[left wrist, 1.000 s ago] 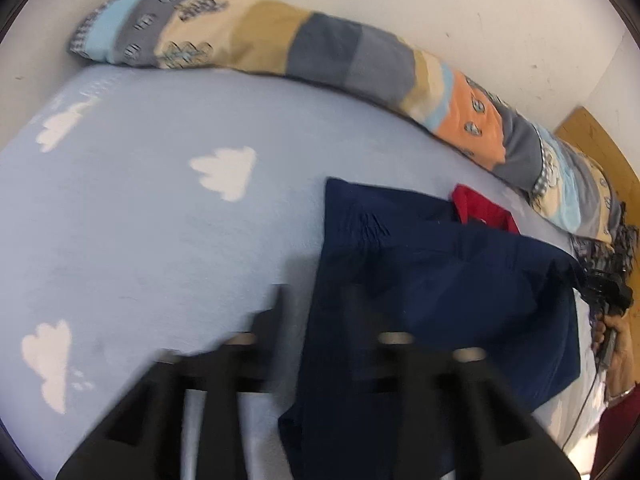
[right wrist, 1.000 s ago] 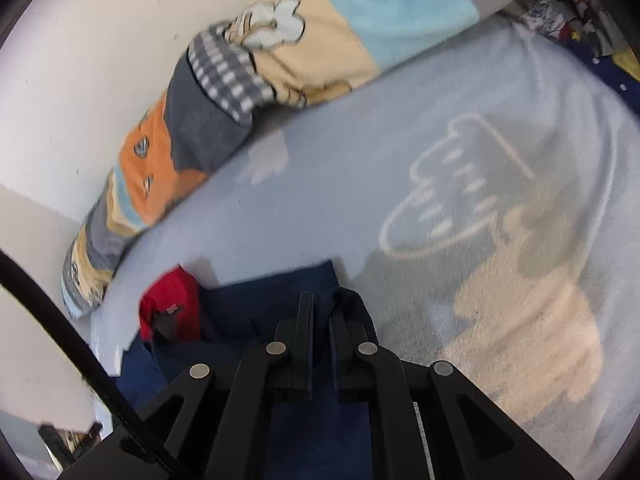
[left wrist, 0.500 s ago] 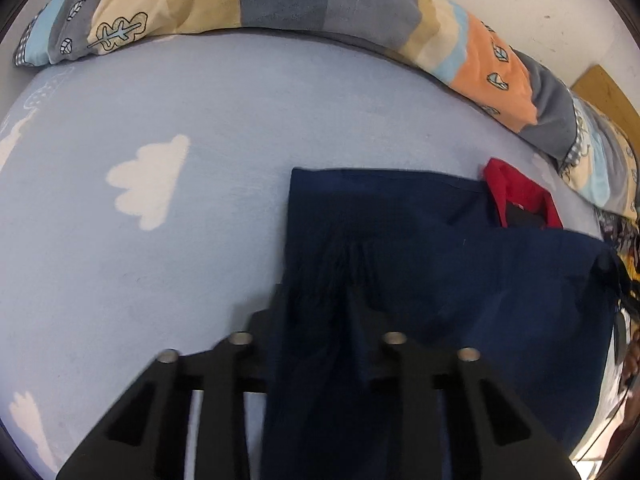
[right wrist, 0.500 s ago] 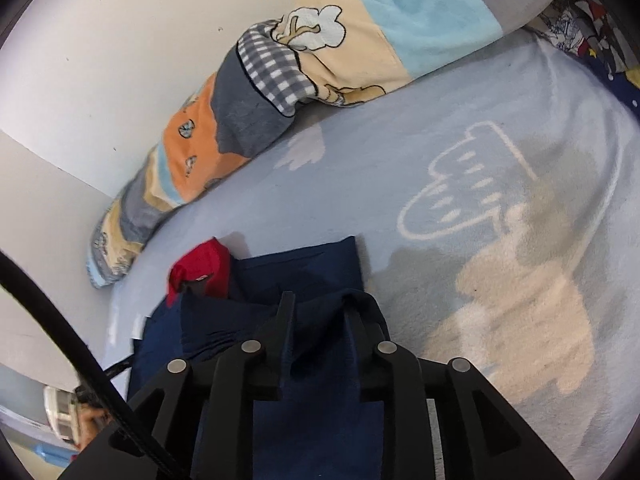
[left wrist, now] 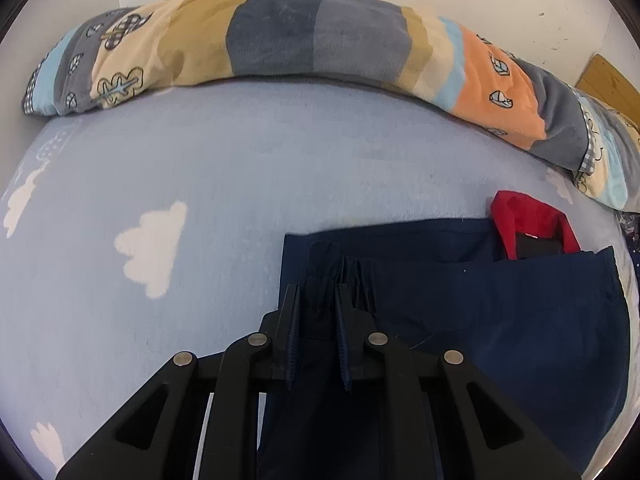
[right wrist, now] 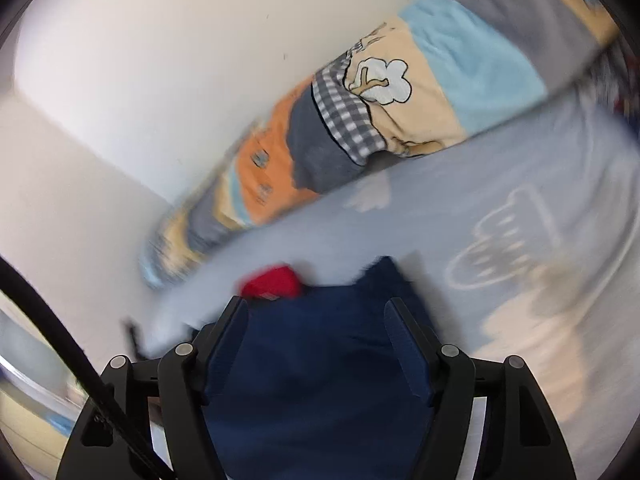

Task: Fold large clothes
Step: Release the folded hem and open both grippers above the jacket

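A navy garment (left wrist: 500, 320) with a red collar (left wrist: 528, 220) lies folded on the light blue bed sheet (left wrist: 240, 168). My left gripper (left wrist: 316, 292) is shut on a bunched fold of the navy garment near its left edge. In the right wrist view, which is blurred, my right gripper (right wrist: 320, 308) is open, its fingers spread wide over the navy garment (right wrist: 320, 360), with the red collar (right wrist: 272, 284) just beyond.
A long patchwork bolster (left wrist: 320, 44) lies along the white wall at the back, also in the right wrist view (right wrist: 360, 120). White cloud prints (left wrist: 152, 244) dot the sheet. A wooden board (left wrist: 612, 84) stands at the far right. A black cable (right wrist: 60, 340) crosses the right view.
My left gripper closed on a fold of the navy garment. My right gripper let go of the cloth, opened wide and is moving, blurring its view.
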`<state>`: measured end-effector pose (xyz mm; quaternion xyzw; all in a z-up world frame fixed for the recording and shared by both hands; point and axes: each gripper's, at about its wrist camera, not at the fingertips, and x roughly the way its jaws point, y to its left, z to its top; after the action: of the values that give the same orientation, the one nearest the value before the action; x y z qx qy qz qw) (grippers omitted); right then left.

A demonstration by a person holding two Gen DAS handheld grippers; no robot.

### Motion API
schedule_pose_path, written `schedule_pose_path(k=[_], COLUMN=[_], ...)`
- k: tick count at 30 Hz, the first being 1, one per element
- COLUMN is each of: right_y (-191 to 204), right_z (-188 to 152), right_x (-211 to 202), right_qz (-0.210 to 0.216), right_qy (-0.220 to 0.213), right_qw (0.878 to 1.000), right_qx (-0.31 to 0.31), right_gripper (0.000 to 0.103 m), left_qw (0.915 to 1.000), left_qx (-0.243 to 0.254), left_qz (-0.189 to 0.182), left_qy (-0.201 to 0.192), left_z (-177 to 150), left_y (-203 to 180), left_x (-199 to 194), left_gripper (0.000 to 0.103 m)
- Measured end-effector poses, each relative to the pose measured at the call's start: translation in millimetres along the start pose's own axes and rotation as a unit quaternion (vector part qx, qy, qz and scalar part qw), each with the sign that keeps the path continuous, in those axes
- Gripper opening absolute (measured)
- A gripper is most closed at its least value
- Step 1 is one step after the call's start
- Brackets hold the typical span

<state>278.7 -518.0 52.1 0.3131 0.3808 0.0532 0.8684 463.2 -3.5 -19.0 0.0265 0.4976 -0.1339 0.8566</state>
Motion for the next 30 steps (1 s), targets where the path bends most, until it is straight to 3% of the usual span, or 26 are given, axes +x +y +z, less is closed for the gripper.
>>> schedule_pose_path(k=[4, 11, 13, 16, 20, 22, 25, 28, 29, 30], right_y=[5.9, -25.6, -36.2, -32.8, -24.0, -26.5, -45.8, -43.0, -37.2, -27.6], right_z=[-6.3, 5.2, 8.6, 6.6, 13.1, 14.7, 6.9, 6.5, 5.2, 1.7], right_x=[28.2, 99.7, 118.5, 129.5, 112.0, 113.1, 134.7, 108.6, 91.3, 77.6], right_qz=[-0.079, -0.142, -0.127, -0.135, -0.161, -0.202, -0.262, -0.250, -0.234, -0.224], right_qy=[0.034, 0.079, 0.096, 0.108, 0.062, 0.049, 0.091, 0.048, 0.025, 0.006], right_qw=[0.993, 0.979, 0.980, 0.974, 0.973, 0.967, 0.950, 0.960, 0.966, 0.968], right_qx=[-0.087, -0.126, -0.122, -0.143, -0.151, -0.149, -0.144, -0.119, -0.109, -0.117], right_gripper=[0.075, 0.071, 0.034, 0.019, 0.014, 0.004, 0.004, 0.011, 0.016, 0.028], left_qw=[0.9999, 0.9997, 0.9997, 0.9997, 0.9998, 0.9998, 0.9984, 0.9997, 0.9999, 0.9999], left_qx=[0.006, 0.019, 0.019, 0.022, 0.019, 0.018, 0.026, -0.002, -0.011, -0.011], left_qz=[-0.011, -0.008, -0.006, -0.003, -0.002, 0.009, 0.044, 0.016, 0.003, -0.007], left_qy=[0.000, 0.017, 0.017, 0.012, -0.009, -0.002, 0.026, 0.018, 0.012, 0.000], left_z=[5.8, 10.1, 14.5, 22.8, 32.3, 34.4, 28.2, 25.4, 23.4, 20.4], left_y=[1.8, 1.3, -0.8, -3.1, -4.9, -5.6, -10.7, -2.2, 3.9, 9.3], left_x=[-0.2, 12.6, 15.8, 20.0, 21.6, 30.7, 49.4, 31.0, 17.3, -0.1], left_gripper=[0.016, 0.016, 0.016, 0.016, 0.016, 0.016, 0.022, 0.030, 0.040, 0.051])
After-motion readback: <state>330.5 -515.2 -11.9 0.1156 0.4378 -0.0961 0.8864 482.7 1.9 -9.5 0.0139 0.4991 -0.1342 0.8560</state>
